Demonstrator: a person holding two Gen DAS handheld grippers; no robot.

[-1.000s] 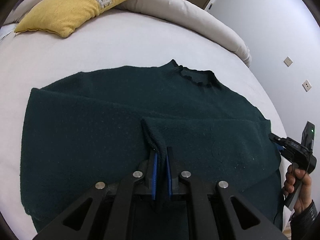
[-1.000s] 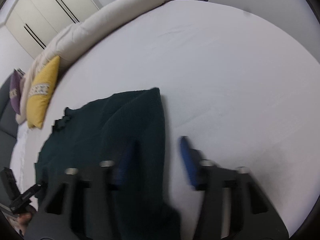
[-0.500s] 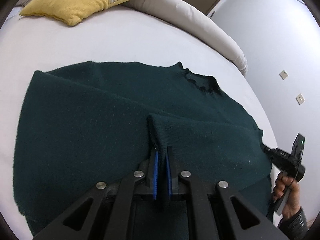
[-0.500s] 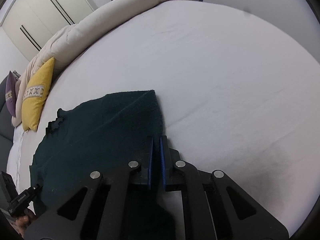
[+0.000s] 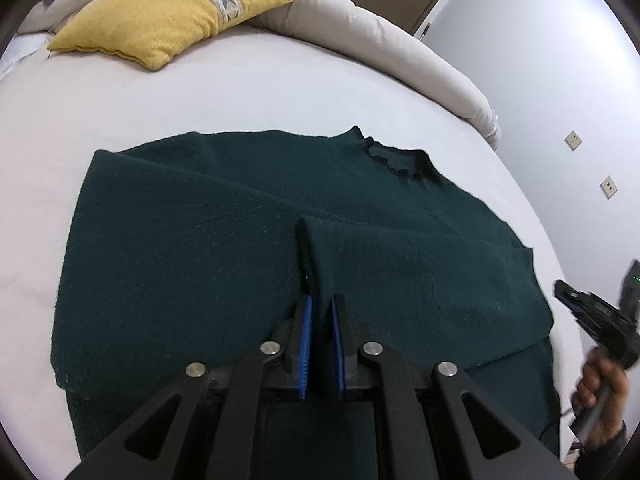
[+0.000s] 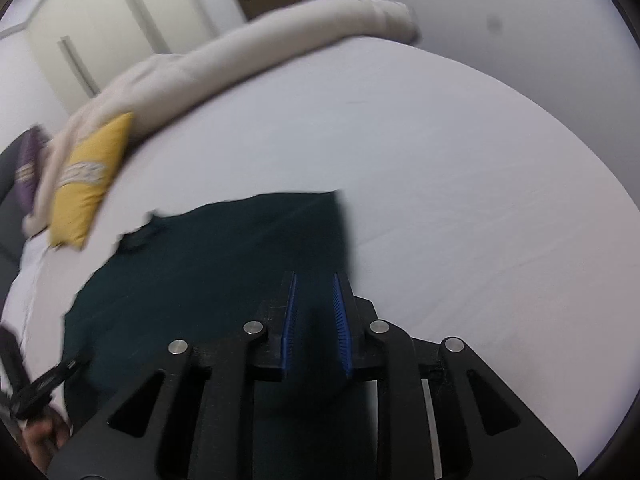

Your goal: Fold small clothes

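Both sleeves of the dark green sweater (image 5: 208,264) lie folded in – left gripper (image 5: 320,312) clamps a cuff, right gripper (image 6: 314,296) is opening off the fabric – body fold remains

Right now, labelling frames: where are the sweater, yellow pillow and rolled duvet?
sweater (image 5: 192,264), left wrist view, flat body panel
yellow pillow (image 5: 160,24), left wrist view, plain face
rolled duvet (image 5: 400,52), left wrist view, middle

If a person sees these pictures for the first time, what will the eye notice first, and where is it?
First is the dark green sweater, spread flat on the white bed, filling the middle of the left view. Next is the yellow pillow at the far left end of the bed. The left tongs pinch a raised fold of the sweater; the right tongs, at its right edge, are opening.
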